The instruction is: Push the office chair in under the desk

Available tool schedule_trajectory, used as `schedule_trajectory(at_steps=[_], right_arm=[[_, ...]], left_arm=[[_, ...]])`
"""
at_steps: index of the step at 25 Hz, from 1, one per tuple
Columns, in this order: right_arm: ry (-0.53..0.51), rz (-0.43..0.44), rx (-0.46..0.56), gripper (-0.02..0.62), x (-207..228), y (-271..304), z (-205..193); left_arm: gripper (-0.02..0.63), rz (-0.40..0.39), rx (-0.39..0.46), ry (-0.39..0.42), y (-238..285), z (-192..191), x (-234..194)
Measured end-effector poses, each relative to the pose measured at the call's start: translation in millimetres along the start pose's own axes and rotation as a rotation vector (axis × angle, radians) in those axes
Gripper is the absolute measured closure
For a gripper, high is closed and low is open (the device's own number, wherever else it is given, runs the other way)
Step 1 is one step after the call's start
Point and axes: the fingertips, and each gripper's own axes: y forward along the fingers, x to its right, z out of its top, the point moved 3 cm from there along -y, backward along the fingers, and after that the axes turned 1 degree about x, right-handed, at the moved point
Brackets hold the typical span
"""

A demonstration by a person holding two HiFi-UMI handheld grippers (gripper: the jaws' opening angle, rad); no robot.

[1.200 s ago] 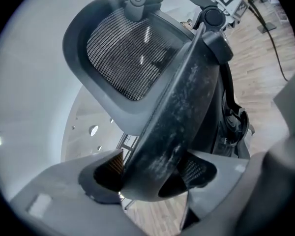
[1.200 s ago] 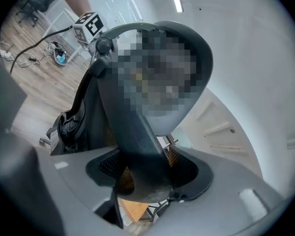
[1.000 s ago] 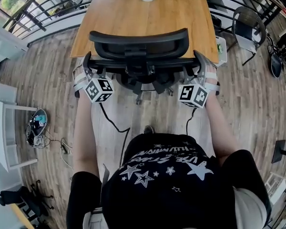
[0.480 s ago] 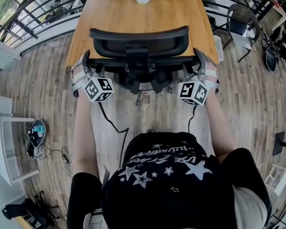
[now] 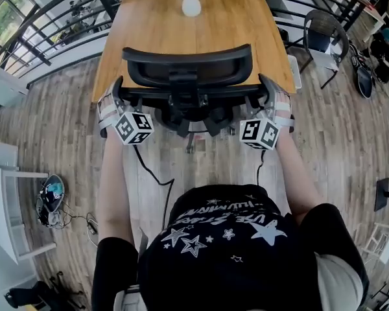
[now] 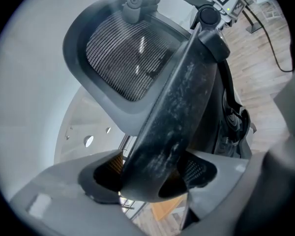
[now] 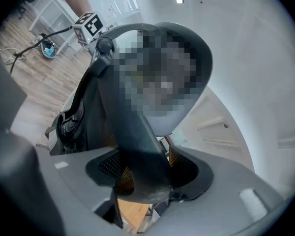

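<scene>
The black office chair (image 5: 188, 76) stands at the near end of the wooden desk (image 5: 207, 31), its headrest over the desk's edge. My left gripper (image 5: 118, 88) is shut on the left end of the chair's back frame, and my right gripper (image 5: 267, 84) on the right end. In the left gripper view the black frame bar (image 6: 172, 122) runs up between the jaws of the left gripper (image 6: 152, 173), with the mesh headrest (image 6: 123, 58) above. In the right gripper view the right gripper (image 7: 145, 173) clamps the same kind of bar (image 7: 132, 141). The seat is hidden.
A white vase (image 5: 191, 4) stands on the desk's far part. Another chair (image 5: 321, 34) sits at the upper right. Black railing (image 5: 52, 31) runs along the left. White furniture (image 5: 6, 199) and loose cables (image 5: 52, 196) lie on the floor at left.
The chair and both grippers have moved a little toward the desk, so the headrest reaches further over the desk's edge. Both grips stay the same.
</scene>
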Motion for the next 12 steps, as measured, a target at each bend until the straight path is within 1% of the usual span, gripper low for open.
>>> schedule_trajectory(at_steps=[4,7,10,12], right_arm=[[-0.001,-0.010,0.001,0.327,-1.8,-1.6,-2.2],[-0.005,0.003,0.010,0.327,-1.0,-1.7,-1.3],[-0.003,0.016,0.015,0.327,0.4,-2.4,-0.5],[0.002,0.029,0.001,0.325,0.5,-2.4,-1.3]], left_arm=[[0.270,-0.004,0.004,0.003,0.6,0.1,2.8],[0.270,-0.005,0.003,-0.001,-1.4,-0.6,2.1],[0.270,-0.015,-0.017,-0.007,-3.1,-0.5,0.8],[0.270,-0.027,-0.038,-0.013,-3.3,-0.4,1.6]])
